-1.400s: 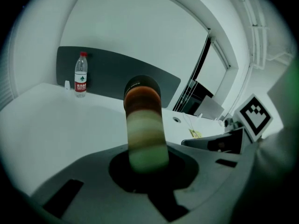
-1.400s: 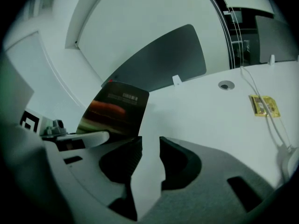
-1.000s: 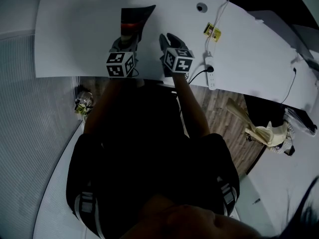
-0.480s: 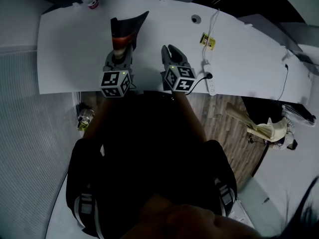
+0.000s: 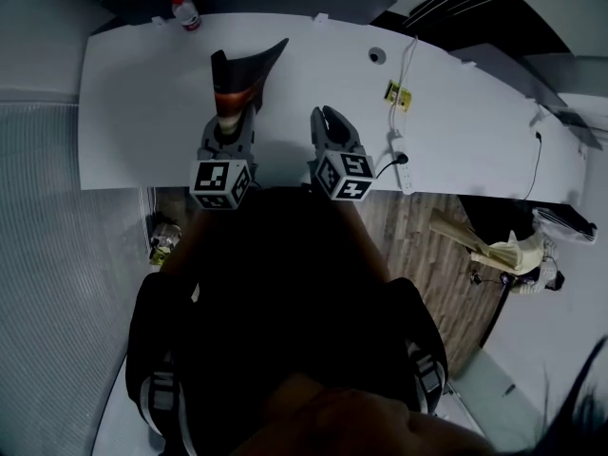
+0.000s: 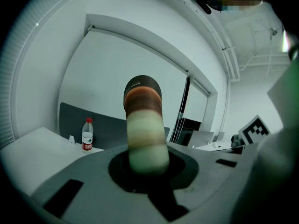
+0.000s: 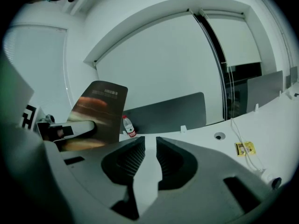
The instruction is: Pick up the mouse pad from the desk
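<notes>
Showing the mouse pad (image 6: 142,125) end-on — left gripper view; broadside — right.

Office, long white desk (image 5: 133,93), grey desk divider (image 7: 173,110), power strip (image 5: 404,167), cable grommet (image 5: 377,55)

left gripper (image 5: 227,129): clamped | right gripper (image 5: 329,118): jaws just closing, gap seemingly empty

end of the mouse pad (image 6: 144,125) unseen between the left gripper (image 6: 145,164) fingers (image 6: 91,169) (bottle (image 6: 87,135) label illegibly small)
</notes>
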The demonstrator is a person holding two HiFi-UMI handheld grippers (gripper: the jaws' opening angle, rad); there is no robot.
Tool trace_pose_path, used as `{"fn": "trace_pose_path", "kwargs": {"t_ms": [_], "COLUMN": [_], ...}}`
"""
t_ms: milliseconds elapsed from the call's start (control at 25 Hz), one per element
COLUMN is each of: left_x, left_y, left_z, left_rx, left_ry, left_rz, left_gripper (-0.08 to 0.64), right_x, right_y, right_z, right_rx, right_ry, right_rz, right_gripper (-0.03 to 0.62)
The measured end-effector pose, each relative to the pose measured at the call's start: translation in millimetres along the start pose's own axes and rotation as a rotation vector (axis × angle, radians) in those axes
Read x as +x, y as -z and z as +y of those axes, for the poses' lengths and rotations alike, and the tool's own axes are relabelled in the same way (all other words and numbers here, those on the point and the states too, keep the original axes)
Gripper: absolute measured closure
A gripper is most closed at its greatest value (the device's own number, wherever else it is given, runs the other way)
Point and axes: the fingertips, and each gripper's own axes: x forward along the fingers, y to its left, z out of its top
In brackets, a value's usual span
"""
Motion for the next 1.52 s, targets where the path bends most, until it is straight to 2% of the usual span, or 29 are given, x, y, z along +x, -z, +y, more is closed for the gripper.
{"fn": "trace_pose_path", "kwargs": {"t_ms": [320, 480, 1520], "left_x": [-16, -19, -19], "left_y": [-12, -20, -24], "left_z": [1, -2, -1], "left_rx": [0.034, 0.049, 0.045], "left_ry": [0.003, 0.015, -0.009], "left_rz": [-0.044, -0.037, -0.065], "left_gripper": [0.531, 0.531, 0.531], "right_x": [-21, -26, -25], "right_y": [-27, -40, -43], "right_z": [27, 35, 34], "right_rx": [-0.046, -0.066, -0.095], "right_ry": [-0.004, -0.01, -0.014], "right_rz": [-0.094, -0.13, -0.144], "right_gripper": [0.546, 0.561, 0.592]}}
